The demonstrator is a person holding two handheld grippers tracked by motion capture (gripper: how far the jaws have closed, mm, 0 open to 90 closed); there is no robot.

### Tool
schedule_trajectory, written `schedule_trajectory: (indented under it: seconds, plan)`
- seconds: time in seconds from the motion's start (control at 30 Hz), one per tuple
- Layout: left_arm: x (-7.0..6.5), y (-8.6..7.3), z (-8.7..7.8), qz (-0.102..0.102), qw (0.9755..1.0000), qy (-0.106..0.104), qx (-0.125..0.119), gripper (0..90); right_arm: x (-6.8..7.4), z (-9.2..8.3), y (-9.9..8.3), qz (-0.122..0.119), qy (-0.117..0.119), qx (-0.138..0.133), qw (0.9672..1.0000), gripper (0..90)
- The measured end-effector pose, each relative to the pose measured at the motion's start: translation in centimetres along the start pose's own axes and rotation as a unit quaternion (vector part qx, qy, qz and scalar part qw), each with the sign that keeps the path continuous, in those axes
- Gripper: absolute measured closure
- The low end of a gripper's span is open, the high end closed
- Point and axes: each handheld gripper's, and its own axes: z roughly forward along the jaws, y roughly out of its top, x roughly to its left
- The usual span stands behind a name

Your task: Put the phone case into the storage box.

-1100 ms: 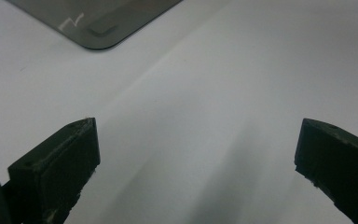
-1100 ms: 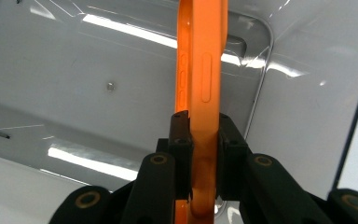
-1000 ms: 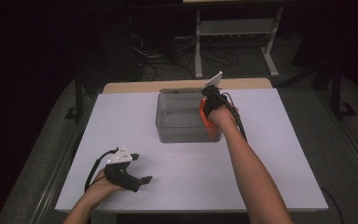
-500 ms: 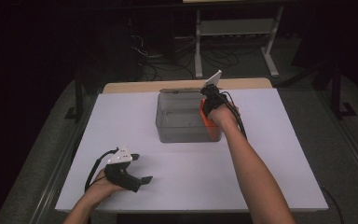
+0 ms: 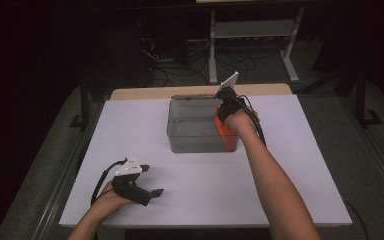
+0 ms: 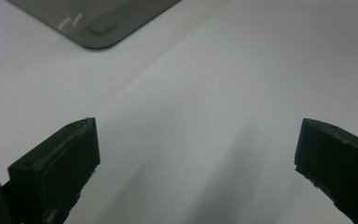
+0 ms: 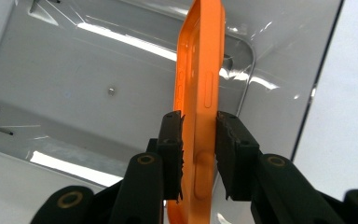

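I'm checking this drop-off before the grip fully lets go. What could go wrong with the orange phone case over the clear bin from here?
1. The right gripper has just been opening its jaws, with the orange phone case standing on edge between them; once freed it may topple sideways and clatter.
2. The case hangs near the clear bin's right wall, so it could catch the rim instead of landing flat.
3. The left gripper rests open on the white table, too far away to steady anything.

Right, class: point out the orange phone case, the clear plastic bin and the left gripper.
orange phone case [image 7: 200, 70], right gripper view, on its side edge.
clear plastic bin [image 5: 192, 142], high view, on its near wall.
left gripper [image 5: 150, 180], high view, midway between its fingertips.
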Motion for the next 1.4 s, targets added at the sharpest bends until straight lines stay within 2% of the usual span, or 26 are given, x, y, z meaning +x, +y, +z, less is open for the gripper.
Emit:
schedule_trajectory:
  seconds: [0.57, 0.83, 1.0, 1.2, 1.33, 1.4]
  plan:
    - [0.0, 0.0, 0.0, 0.000, 1.0000, 0.000, -0.001, 0.0, -0.2, -0.7, 0.1, -0.005, -0.003, -0.010, 0.9999, 69.3]
    - [0.0, 0.0, 0.0, 0.001, 1.0000, 0.001, 0.001, 0.0, 0.0, -1.3, 0.0, -0.024, 0.007, -0.021, 0.9995, 63.2]
    - [0.1, 0.0, 0.1, 0.000, 1.0000, 0.001, 0.000, 0.0, 0.1, -1.8, -0.1, -0.044, 0.018, -0.031, 0.9984, 54.3]
    - [0.2, -0.1, 0.0, -0.003, 1.0000, 0.001, 0.002, 0.0, -0.1, -2.3, -0.2, -0.056, 0.032, -0.055, 0.9964, 37.8]
    - [0.4, 0.0, 0.0, -0.009, 1.0000, 0.000, -0.002, 0.0, -0.4, -2.6, -0.3, -0.068, 0.040, -0.072, 0.9943, 25.3]
    - [0.4, 0.0, 0.0, -0.007, 1.0000, 0.001, 0.000, 0.0, -0.5, -2.7, -0.3, -0.082, 0.052, -0.081, 0.9919, 20.5]
